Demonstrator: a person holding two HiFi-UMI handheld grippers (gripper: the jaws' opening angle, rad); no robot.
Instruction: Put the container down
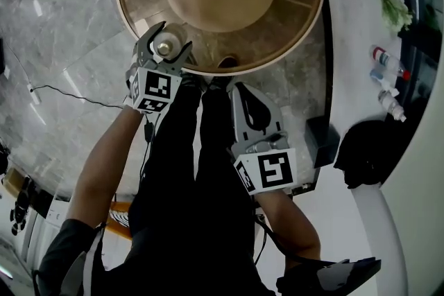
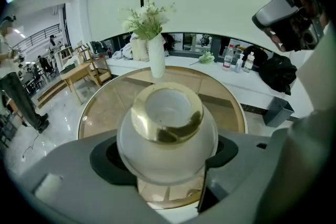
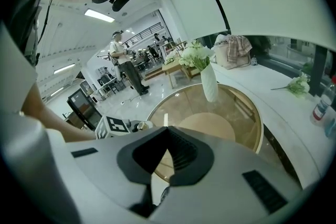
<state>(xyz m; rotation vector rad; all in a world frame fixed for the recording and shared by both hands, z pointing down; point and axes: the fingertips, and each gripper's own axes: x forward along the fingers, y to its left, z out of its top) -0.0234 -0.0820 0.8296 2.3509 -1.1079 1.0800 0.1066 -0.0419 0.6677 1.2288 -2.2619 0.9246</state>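
White gold-rimmed container (image 2: 167,136) sits pinched in the left tool (image 1: 164,50) over the glass counter (image 1: 291,31) edge; lowering, then releasing, should come next; the right tool (image 1: 241,92) is pressed together.

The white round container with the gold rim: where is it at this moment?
The white round container is between the jaws of the left gripper, left in the head view, at the near edge of the round glass table.

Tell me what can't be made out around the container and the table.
Container underside: left gripper view, hidden by its own bulge, so contact with the table is unclear.
Vase: head view, mostly cut off by the top edge.
Bottles: head view, labels too small to read.
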